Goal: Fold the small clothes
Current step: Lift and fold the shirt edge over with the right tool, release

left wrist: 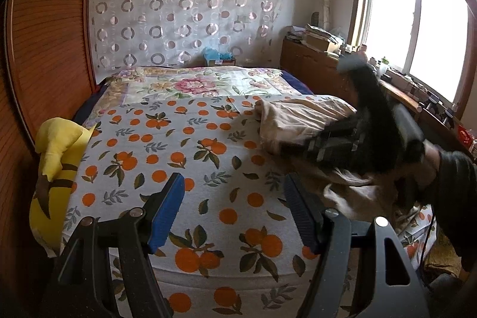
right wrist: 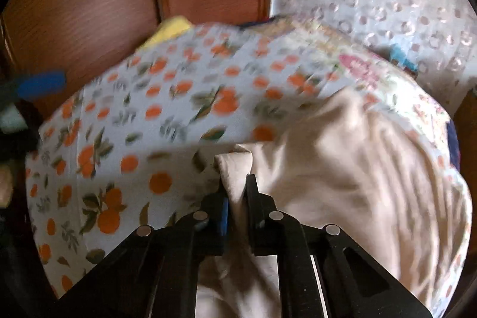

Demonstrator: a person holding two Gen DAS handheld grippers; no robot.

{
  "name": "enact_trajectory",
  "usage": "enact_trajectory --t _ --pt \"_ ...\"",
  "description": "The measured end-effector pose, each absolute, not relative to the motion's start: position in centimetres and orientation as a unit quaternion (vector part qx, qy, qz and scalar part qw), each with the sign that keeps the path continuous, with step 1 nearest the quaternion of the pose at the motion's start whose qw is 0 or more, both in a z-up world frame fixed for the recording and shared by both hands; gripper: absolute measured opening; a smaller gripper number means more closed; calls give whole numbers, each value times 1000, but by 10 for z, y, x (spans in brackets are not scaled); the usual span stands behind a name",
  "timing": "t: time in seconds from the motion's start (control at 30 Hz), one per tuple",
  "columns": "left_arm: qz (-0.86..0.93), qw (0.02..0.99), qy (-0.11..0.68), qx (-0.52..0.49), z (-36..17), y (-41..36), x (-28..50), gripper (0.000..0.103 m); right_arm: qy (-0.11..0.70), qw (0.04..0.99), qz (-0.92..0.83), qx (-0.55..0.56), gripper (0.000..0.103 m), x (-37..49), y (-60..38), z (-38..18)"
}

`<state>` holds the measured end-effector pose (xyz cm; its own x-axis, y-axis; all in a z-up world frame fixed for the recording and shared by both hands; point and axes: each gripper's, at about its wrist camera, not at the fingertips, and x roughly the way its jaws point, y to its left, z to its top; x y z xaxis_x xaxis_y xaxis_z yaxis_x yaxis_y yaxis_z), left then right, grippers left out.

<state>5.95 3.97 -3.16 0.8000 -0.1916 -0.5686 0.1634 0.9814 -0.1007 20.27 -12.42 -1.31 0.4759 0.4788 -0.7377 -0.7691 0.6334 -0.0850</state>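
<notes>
An orange-print bedspread (left wrist: pixel 190 145) covers the bed beside a yellow plush toy (left wrist: pixel 56 157) and wooden wardrobe (left wrist: pixel 47 29).

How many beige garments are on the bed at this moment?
1. The beige garment lies bunched on the right part of the orange-print blanket, and the right gripper is shut on a fold of it. More could be hidden beneath it.

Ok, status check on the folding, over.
Left gripper open, empty, over the orange-print sheet. Right gripper shut on beige garment, still crumpled. Nothing blocking.
</notes>
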Motion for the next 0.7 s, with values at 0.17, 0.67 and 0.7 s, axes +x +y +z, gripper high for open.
enact_trajectory --t 0.17,0.67,0.7 --pt "-104 947 303 -21 -32 31 59 70 311 869 358 -139 9 222 -169 33" --pt "-124 941 315 -14 -41 13 59 70 319 935 111 -105 11 312 -261 37" --pt "-125 940 316 -12 -42 11 59 70 333 931 94 -112 18 317 -257 29"
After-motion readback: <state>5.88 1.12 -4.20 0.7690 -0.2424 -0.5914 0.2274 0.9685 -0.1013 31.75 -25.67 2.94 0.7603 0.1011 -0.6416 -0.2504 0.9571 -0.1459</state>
